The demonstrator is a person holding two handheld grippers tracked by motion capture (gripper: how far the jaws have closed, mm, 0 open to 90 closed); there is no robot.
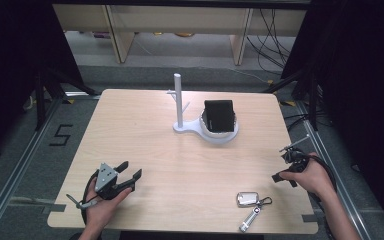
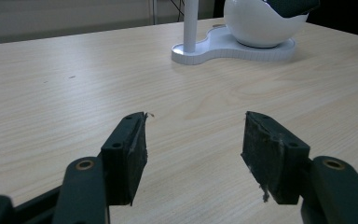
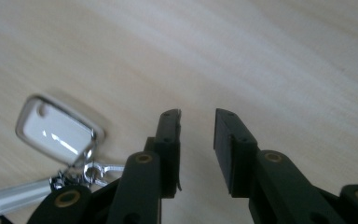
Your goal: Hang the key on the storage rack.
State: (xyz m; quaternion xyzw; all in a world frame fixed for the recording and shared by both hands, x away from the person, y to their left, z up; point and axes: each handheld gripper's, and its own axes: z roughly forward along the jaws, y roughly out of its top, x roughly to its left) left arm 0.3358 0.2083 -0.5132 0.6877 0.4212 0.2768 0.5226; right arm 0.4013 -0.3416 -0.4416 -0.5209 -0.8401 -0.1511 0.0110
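Here we see the keychain (image 1: 251,207) lying flat on the counter (image 1: 180,165), near the front edge on the right side. It has three parts in a chain: a white tag in a metal frame, a small black clip beside it, and a thin silver bar. In the high view the long axis of the bar runs diagonally, from the ring near the tag down and to the left, toward the person. The tag is at the upper end.

Our right tool (image 1: 286,162) is at the right edge of the counter, near the keychain but apart from it. In the right gripper view its jaws have a narrow gap between them, nothing is inside, and the tag (image 3: 58,130) lies to the left of the jaws.

Our left tool (image 1: 130,172) rests low at the front left, well apart from the keychain. Its jaws stand wide and empty, and they point toward the white stand (image 1: 180,107) at the back.
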